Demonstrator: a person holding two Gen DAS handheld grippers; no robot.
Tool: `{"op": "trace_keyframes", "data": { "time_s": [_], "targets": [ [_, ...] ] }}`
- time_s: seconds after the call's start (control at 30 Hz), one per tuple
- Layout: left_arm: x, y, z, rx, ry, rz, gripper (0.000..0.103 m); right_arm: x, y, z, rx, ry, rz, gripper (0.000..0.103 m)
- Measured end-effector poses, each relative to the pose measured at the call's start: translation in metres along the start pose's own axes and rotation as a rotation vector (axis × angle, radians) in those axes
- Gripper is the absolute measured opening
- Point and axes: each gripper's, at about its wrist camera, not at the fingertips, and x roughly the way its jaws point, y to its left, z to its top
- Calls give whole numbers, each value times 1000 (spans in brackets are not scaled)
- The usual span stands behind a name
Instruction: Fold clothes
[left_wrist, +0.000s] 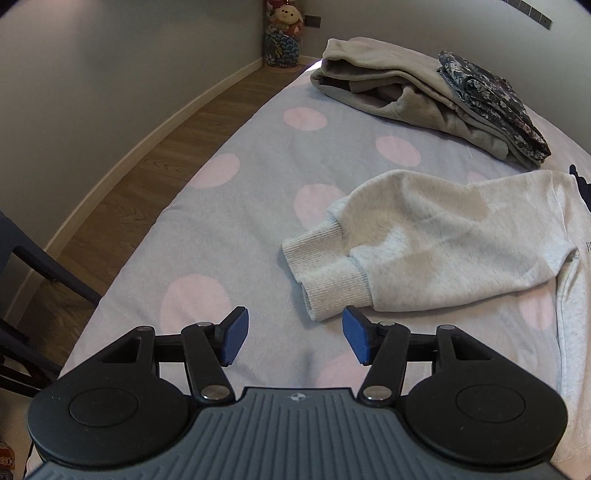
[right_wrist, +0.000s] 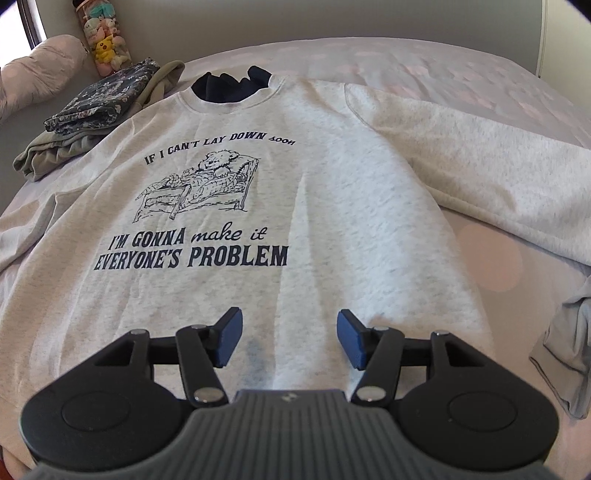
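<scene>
Through the left wrist view I have my left tongs (left_wrist: 294, 338) spread wide and holding nothing, low over the bed (left_wrist: 258, 173) near its left edge. The grey sweatshirt's left sleeve (left_wrist: 424, 236) lies just ahead and to the right of them, its ribbed cuff (left_wrist: 325, 267) the nearest part. The sleeve's long axis runs from that cuff off to the right, toward the body. A folded pile (left_wrist: 417, 96) sits well apart at the bed's far side.

Through the right wrist view my right tongs (right_wrist: 289, 338) are equally wide and empty, hovering over the sweatshirt (right_wrist: 332, 221) near its hem. The garment lies flat, print up, collar pointing away from me, its right sleeve (right_wrist: 480, 166) stretched toward the bed's right edge.

I judge the left tongs are nearer a sleeve end, so a sleeve fold inward would start there.
</scene>
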Motion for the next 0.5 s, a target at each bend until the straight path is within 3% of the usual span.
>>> {"op": "trace_keyframes", "data": {
  "time_s": [0.33,0.5],
  "targets": [
    [43,10,13,-178,-27,-70,57,16,6,0,-21,32,-25,60],
    [64,1,13,-212,-41,-24,57,19,5,0,-19,34,-15,60]
  ]
}}
